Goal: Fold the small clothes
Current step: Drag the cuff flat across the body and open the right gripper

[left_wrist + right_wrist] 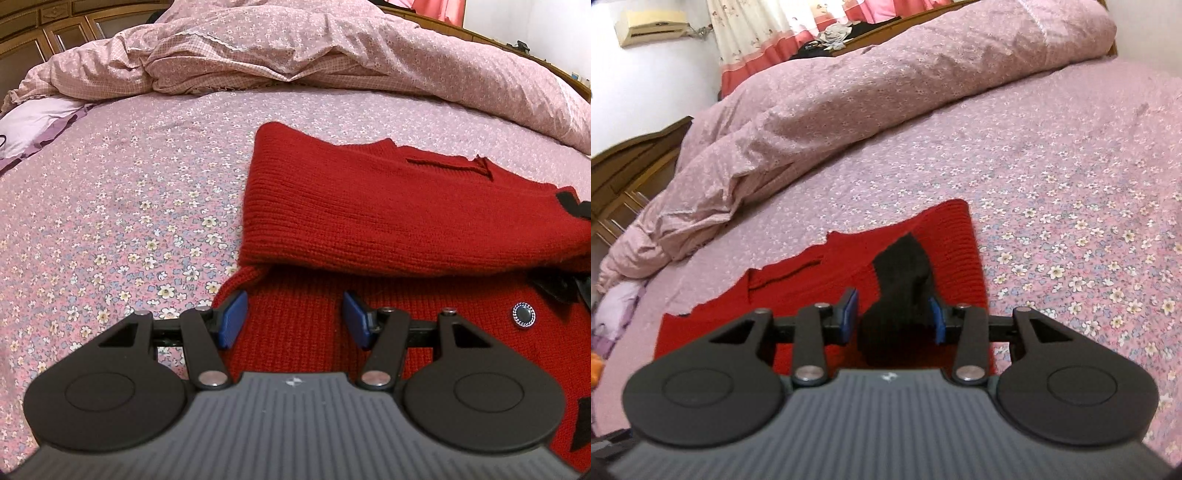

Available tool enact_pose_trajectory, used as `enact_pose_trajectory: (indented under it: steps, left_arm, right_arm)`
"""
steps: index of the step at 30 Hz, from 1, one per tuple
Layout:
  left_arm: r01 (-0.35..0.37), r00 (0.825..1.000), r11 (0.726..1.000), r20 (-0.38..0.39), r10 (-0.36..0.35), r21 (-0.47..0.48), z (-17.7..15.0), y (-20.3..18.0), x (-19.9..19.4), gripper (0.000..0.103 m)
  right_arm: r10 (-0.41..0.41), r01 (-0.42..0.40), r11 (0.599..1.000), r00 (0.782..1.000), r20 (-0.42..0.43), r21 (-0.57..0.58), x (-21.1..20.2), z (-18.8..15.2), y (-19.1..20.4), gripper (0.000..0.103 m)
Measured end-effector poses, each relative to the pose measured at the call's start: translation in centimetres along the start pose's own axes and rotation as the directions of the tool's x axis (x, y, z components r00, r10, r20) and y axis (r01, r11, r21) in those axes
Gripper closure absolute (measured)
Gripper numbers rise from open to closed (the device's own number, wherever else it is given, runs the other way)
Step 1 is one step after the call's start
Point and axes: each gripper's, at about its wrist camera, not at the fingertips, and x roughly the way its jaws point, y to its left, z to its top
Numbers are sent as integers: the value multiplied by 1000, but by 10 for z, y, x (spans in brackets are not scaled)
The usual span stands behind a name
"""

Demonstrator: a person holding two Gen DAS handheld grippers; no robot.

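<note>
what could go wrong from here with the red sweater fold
The right gripper has its jaws open around the black cuff, so the cuff may slip free if lifted unclamped. The left gripper sits open over the red sweater; closing there could pinch several knit layers and drag the folded sleeve askew.

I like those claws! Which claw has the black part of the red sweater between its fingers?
The right gripper: the black cuff sits between its open fingers. The left gripper has only red knit.

The red sweater is coarse ribbed knit with a glossy metal-rimmed button (black trim looks softer). The bed sheet is smooth matt printed cotton; the quilt is crumpled cloth, the headboard polished wood.
</note>
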Motion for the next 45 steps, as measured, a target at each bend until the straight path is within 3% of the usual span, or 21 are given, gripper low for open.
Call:
enact_pose_trajectory:
  steps: [7, 18, 19, 20, 22, 26, 30, 33, 36, 41, 45]
  left_arm:
    - [-6, 1000, 1000, -4, 6, 7, 1, -1, 0, 39]
    - [-23, 1000, 1000, -13, 23, 8, 3, -5, 0, 39]
    - [-24, 1000, 1000, -15, 24, 6, 4, -6, 1, 39]
    - [-25, 1000, 1000, -16, 25, 4, 5, -6, 1, 39]
    - [-28, 999, 1000, -17, 28, -1, 6, -6, 1, 39]
    - [-34, 999, 999, -9, 33, -6, 9, -8, 1, 39]
    - [-38, 999, 999, -10, 38, 2, 10, -10, 4, 39]
    - [-44, 999, 999, -11, 44, 14, 9, -10, 5, 39]
    - [-41, 999, 999, -10, 41, 16, 9, -9, 4, 39]
    - [-29, 1000, 999, 6, 29, 40, 13, -13, -11, 39]
    - [1, 996, 998, 85, -7, 65, 20, -19, -36, 39]
  right_arm:
    - [-6, 6, 998, 1000, -7, -58, 7, 15, -3, 60]
    - [7, -25, 988, 994, -114, -154, 32, 16, -8, 59]
    - [9, -27, 987, 994, -113, -156, 34, 16, -8, 60]
    - [8, -28, 985, 993, -115, -168, 34, 17, -6, 69]
    - [11, -30, 976, 996, -90, -218, 30, 18, -1, 89]
    - [59, -59, 963, 998, -9, -263, 12, 25, 7, 90]
    - [57, -36, 973, 995, 87, -229, 3, 37, 4, 90]
    - [3, 10, 974, 998, 56, -226, 18, 34, -2, 99]
    - [-77, 72, 969, 997, -13, -236, 40, 23, -14, 100]
    - [-21, 21, 990, 1000, 1, -137, 28, 20, -28, 97]
    - [3, 5, 983, 999, 44, -184, 2, 22, -17, 97]
